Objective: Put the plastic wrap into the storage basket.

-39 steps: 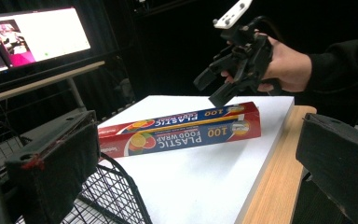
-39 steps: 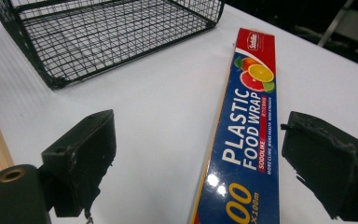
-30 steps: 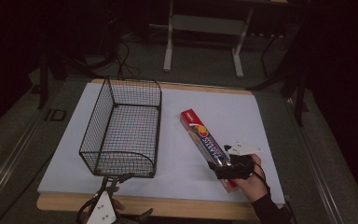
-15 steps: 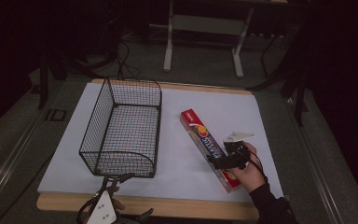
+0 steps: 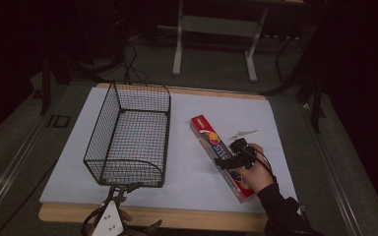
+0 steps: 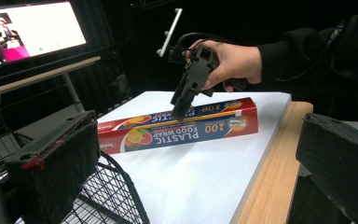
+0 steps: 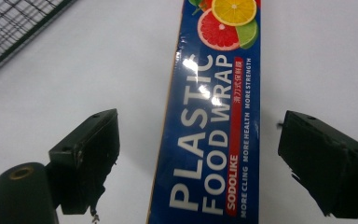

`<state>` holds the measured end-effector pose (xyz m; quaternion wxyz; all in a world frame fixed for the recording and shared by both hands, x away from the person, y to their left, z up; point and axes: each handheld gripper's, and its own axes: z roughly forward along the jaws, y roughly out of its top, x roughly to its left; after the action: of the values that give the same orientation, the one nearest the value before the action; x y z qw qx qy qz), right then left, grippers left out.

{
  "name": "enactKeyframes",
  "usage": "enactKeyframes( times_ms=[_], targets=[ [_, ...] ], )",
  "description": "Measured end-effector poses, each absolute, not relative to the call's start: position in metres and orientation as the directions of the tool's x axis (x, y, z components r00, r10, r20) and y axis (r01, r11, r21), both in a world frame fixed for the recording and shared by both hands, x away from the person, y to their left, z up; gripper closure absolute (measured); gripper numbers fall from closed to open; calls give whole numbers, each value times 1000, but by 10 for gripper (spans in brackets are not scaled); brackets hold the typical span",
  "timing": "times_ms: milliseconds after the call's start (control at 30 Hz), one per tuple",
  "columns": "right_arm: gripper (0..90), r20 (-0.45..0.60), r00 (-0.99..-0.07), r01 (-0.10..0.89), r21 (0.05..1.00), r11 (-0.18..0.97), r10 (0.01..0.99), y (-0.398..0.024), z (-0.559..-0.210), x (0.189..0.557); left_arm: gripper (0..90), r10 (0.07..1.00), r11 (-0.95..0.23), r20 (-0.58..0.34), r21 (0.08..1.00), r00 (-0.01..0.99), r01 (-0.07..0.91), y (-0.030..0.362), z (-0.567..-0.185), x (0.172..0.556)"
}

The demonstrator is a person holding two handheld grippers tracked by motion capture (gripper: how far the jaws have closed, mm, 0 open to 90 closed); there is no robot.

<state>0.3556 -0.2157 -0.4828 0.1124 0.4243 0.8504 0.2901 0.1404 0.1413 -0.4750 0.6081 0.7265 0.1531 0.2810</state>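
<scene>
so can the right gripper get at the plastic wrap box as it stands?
Probably yes. The right gripper hangs just above the plastic wrap box, its jaws set wide on either side of the box and not pressing it. Nothing lies between them, and the wire basket stands apart to the side.

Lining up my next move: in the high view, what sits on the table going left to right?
wire basket → plastic wrap box → right gripper, held over the box's near half with its jaws open, having just been closing, and the box between them.
</scene>
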Motion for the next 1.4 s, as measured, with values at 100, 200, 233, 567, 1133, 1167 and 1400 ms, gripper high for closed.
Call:
enactKeyframes(
  times_ms=[100, 200, 233, 567, 1133, 1167, 1400],
  targets=[
    [134, 37, -618, 666, 556, 498, 785, -210, -484, 360, 1, 562, -212, 220, 970, 798, -118, 141, -475, 141],
    [143, 32, -612, 687, 517, 511, 790, -206, -486, 364, 1, 562, -210, 219, 970, 798, -119, 141, -475, 140],
    [143, 32, -612, 687, 517, 511, 790, -206, -486, 364, 1, 562, -210, 219, 970, 798, -119, 141, -475, 140],
    [190, 70, -573, 766, 399, 503, 817, -197, -493, 381, 1, 562, -214, 222, 970, 797, -120, 141, -475, 140],
    [346, 25, -561, 813, 207, 544, 828, -180, -502, 403, 2, 558, -227, 232, 966, 797, -123, 141, -476, 140],
    [348, 28, -559, 815, 201, 543, 829, -180, -502, 404, 1, 558, -228, 232, 966, 796, -122, 141, -476, 140],
    [356, 14, -589, 802, 135, 582, 808, -175, -503, 410, 1, 558, -233, 236, 965, 795, -123, 140, -476, 140]
  ],
)
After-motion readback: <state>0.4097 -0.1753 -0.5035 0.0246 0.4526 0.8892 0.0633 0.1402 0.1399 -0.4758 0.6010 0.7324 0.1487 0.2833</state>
